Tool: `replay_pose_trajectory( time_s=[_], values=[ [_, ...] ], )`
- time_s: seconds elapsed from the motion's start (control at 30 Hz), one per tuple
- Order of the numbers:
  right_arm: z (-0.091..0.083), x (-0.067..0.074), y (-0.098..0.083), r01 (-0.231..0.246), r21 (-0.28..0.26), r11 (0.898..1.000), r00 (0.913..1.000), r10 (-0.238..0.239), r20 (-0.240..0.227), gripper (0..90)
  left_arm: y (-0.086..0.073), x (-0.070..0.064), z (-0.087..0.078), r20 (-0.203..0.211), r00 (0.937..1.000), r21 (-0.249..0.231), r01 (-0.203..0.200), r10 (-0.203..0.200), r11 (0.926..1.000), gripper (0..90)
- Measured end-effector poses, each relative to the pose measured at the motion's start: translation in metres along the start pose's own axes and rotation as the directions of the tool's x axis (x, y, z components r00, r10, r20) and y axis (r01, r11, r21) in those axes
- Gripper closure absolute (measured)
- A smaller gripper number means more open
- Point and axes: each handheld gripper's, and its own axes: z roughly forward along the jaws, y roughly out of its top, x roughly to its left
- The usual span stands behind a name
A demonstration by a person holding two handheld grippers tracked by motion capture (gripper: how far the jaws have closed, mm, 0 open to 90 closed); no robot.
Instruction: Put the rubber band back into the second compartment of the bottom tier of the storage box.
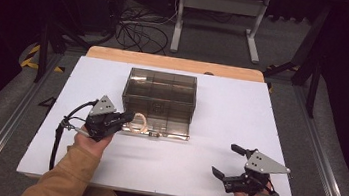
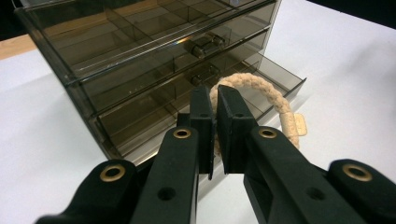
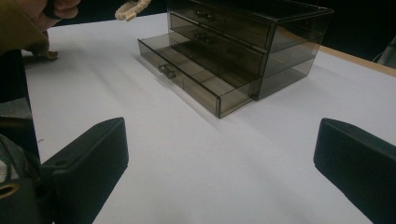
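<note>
The left tool (image 1: 127, 119) is clamped on a cream braided rope ring (image 2: 261, 91), holding it over the pulled-out bottom drawer (image 3: 187, 79) of a smoky clear plastic three-drawer chest (image 1: 160, 94) at the white bench's (image 1: 221, 109) centre. The drawer's front wall stands under the ring. At five o'clock, well apart, the right tool (image 1: 222, 160) gapes wide, holding nothing.
</note>
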Motion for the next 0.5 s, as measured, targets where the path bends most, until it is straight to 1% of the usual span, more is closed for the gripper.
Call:
replay_pose_trajectory(
  time_s=[0.07,0.1,0.17,0.23,0.3,0.43,0.5],
  values=[
    [-0.001,0.000,0.000,-0.001,0.002,1.000,1.0000,0.001,0.003,3.6,0.002,-0.001,0.003,0.002,1.0000,-0.001,0.001,-0.001,1.0000,85.4],
    [-0.001,0.000,-0.001,-0.001,0.001,1.000,1.0000,0.001,0.003,3.6,0.003,-0.001,0.005,0.001,1.0000,-0.002,-0.005,0.005,1.0000,85.3],
    [-0.002,0.001,-0.001,-0.004,0.000,1.000,1.0000,0.004,0.004,3.7,0.004,-0.002,0.009,0.001,1.0000,-0.005,0.004,-0.004,1.0000,85.3],
    [-0.002,0.001,-0.001,-0.004,-0.001,1.000,1.0000,0.004,0.004,3.6,0.006,-0.003,0.012,0.000,1.0000,-0.005,0.003,-0.003,1.0000,85.2],
    [-0.002,0.000,-0.001,-0.005,-0.001,1.000,1.0000,0.005,0.003,3.6,0.008,-0.003,0.016,-0.006,1.0000,-0.008,-0.004,0.004,1.0000,85.1],
    [-0.001,0.001,-0.001,-0.004,0.000,1.000,1.0000,0.004,0.002,3.6,0.011,-0.006,0.023,-0.005,1.0000,-0.010,-0.004,0.004,0.9999,85.0],
    [-0.001,0.000,-0.001,-0.004,0.000,1.000,1.0000,0.004,0.002,3.7,0.012,-0.007,0.027,-0.006,0.9999,-0.011,-0.011,0.011,0.9999,84.9]
  ],
)
